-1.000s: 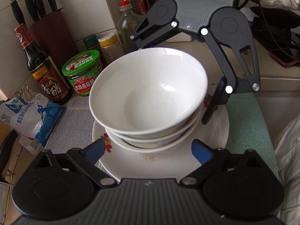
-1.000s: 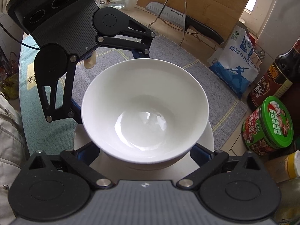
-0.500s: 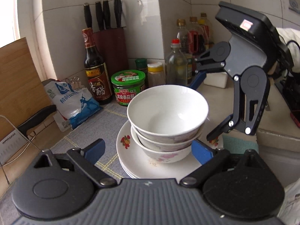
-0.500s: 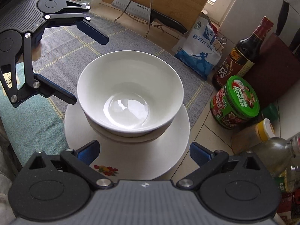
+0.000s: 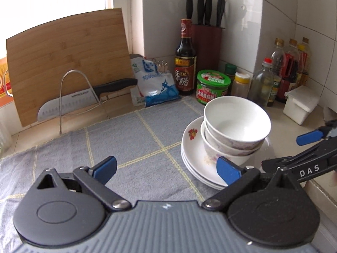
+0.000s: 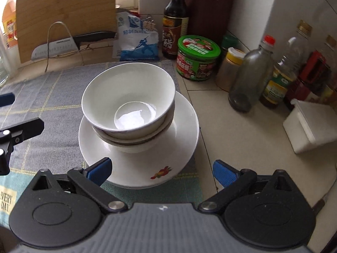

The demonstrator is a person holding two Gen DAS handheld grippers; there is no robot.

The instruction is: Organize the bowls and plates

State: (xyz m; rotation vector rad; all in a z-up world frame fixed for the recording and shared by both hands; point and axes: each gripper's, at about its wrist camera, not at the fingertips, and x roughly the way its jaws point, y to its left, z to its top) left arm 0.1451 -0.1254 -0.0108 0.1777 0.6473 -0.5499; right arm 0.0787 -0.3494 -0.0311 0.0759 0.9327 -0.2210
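Note:
Three white bowls point(image 5: 236, 126) point(image 6: 128, 103) sit nested on a stack of white plates point(image 5: 195, 154) point(image 6: 139, 147) with a red flower print, at the right edge of the grey mat point(image 5: 126, 143). My left gripper point(image 5: 166, 168) is left of the stack and drawn back from it. Its jaws are opening with nothing between them; its right fingertip only overlaps the plates' near rim in the picture. My right gripper point(image 6: 162, 170) hovers open in front of the plates, its pads clear of them. Each gripper shows at the other view's edge: right gripper point(image 5: 288, 150), left gripper point(image 6: 12, 113).
At the back stand a bamboo cutting board point(image 5: 65, 63), a cleaver point(image 5: 84, 97) in a wire rack, a salt bag point(image 5: 153, 84), a vinegar bottle point(image 5: 185, 67), a knife block point(image 5: 207, 42) and a green-lidded jar point(image 5: 212, 86). Several bottles and a white box point(image 5: 301, 103) stand right.
Both grippers have drawn back from around the bowl stack and rolled upright, so the counter's back wall now shows. The bowls and plates have stayed in place.

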